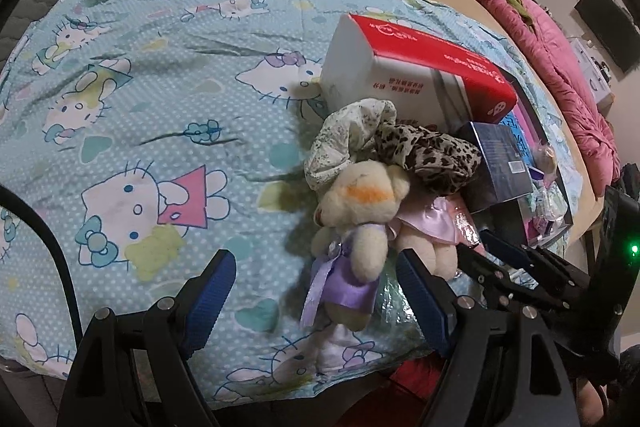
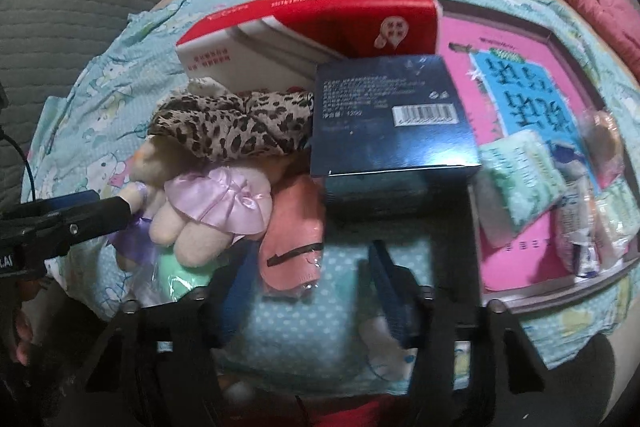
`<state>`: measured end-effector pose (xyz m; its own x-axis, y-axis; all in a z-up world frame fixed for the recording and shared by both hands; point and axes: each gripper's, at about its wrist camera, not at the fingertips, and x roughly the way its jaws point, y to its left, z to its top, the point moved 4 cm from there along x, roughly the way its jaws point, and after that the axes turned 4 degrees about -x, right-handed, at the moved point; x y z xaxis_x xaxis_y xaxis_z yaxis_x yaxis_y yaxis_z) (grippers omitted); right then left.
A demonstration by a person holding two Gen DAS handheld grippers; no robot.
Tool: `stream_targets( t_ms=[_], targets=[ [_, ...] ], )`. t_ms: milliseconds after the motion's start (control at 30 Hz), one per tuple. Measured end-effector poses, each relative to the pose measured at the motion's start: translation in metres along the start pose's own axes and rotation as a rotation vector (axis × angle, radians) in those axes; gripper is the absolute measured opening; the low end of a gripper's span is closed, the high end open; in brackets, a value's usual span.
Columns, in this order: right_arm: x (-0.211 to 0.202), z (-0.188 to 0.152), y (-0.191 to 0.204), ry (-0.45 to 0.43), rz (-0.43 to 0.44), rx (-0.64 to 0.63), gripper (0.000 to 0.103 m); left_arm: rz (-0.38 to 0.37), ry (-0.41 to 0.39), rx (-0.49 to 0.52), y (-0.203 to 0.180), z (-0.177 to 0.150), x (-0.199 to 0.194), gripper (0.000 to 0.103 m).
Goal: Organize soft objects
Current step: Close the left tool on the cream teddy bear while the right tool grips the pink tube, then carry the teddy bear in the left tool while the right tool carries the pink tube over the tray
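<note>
Left wrist view, left to right. Hello Kitty cloth point(image 1: 132, 99), pale blue, spread over a tan surface and wrinkled. Left gripper point(image 1: 316, 291) low in frame, blue-padded fingers spread wide, gripping nothing; cream teddy bear in purple dress point(image 1: 360, 223) lying between the fingers, contact with the right pad not determinable. Second cream teddy bear in pink dress point(image 1: 430, 227) pressed against the first on its right. Floral fabric scrunchie point(image 1: 348, 139) and leopard-print scrunchie point(image 1: 432, 151) resting on the bears' heads. Red and white tissue box point(image 1: 416, 75) behind the pile, tilted. Dark blue carton point(image 1: 496, 163) just right of the leopard piece. Pink quilt point(image 1: 540, 39) bunched along the far right edge.

Right wrist view, left to right. Left gripper's finger entering from the left edge, tip beside the purple dress. Right gripper point(image 2: 304, 287) with fingers set wide apart, empty; salmon soft pouch in clear wrap point(image 2: 296, 239) lying between them near the left finger, not clamped. Mint-green soft item point(image 2: 180, 271) in plastic under the pink-dressed bear. Pink picture book point(image 2: 516, 99) at right, bearing a green tissue packet point(image 2: 520, 175) and small wrapped items, blurred.
</note>
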<state>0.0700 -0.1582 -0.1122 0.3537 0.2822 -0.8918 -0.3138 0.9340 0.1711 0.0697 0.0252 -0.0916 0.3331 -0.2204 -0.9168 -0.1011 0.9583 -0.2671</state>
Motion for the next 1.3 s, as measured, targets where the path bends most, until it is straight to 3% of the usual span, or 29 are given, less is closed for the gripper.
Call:
stream_targets(
  t_ms=[167, 300, 467, 633, 867, 1300],
  targets=[
    [0.005, 0.004, -0.001, -0.007, 0.069, 0.019, 0.026, -0.005, 0.015, 0.000, -0.002, 0.001, 0.008, 0.082],
    [0.005, 0.004, -0.002, -0.009, 0.096, 0.017, 0.022, -0.004, 0.026, 0.005, -0.003, 0.000, 0.016, 0.081],
    [-0.001, 0.002, -0.003, -0.027, 0.100, -0.013, 0.017, -0.027, 0.052, 0.012, -0.006, 0.002, 0.028, 0.064],
    [-0.009, 0.001, -0.002, -0.039, 0.114, -0.030, 0.014, -0.080, 0.063, 0.005, -0.006, 0.003, 0.039, 0.034],
    [-0.041, 0.003, -0.004, -0.107, 0.098, -0.065, 0.013, -0.116, 0.019, -0.012, -0.004, 0.000, 0.020, 0.032],
    [-0.104, 0.024, -0.013, -0.284, 0.058, -0.058, 0.013, -0.145, -0.096, 0.054, -0.034, 0.017, -0.036, 0.032]
  ],
)
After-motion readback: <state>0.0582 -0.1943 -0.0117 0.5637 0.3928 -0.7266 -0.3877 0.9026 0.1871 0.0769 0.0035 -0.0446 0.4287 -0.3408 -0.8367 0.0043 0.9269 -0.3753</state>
